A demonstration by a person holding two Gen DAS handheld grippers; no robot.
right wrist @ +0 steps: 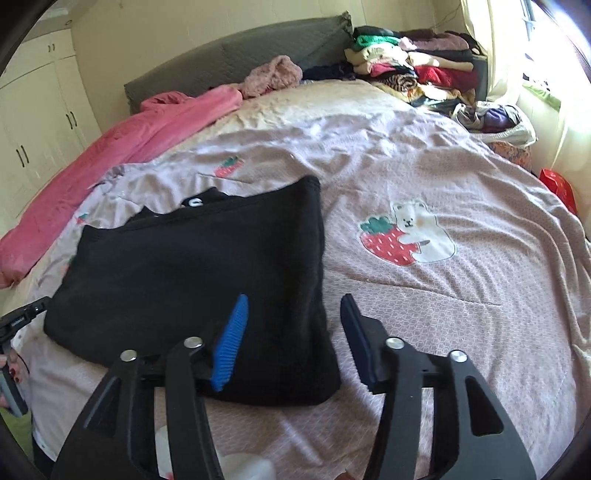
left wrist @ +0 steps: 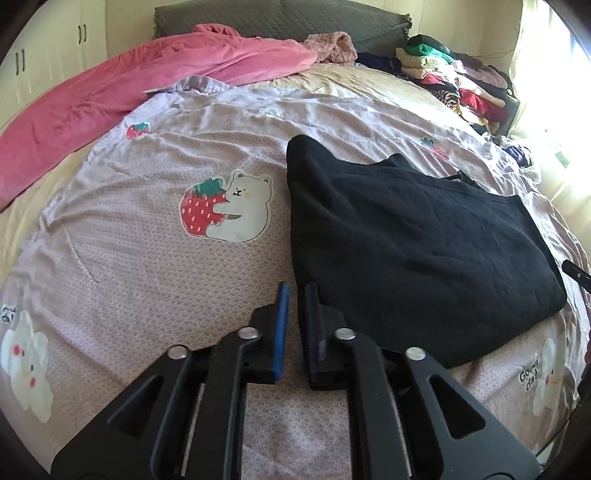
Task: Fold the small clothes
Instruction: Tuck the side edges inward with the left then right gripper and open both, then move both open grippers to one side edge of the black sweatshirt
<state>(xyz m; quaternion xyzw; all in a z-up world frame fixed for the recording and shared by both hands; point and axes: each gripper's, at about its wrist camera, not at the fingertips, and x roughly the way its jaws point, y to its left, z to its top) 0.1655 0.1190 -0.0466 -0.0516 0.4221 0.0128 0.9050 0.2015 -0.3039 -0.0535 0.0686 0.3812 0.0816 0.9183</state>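
Note:
A black knit garment lies folded flat on the pink bedspread; it also shows in the right wrist view. My left gripper hovers at the garment's near left corner, its jaws a narrow gap apart with nothing between them. My right gripper is open wide and empty, straddling the garment's near right edge; its blue pad is above the cloth. The left gripper's body shows at the left edge of the right wrist view.
A pink blanket lies along the bed's left side. A stack of folded clothes sits at the far right by the grey headboard. A bag of clothes and a bright window are on the right.

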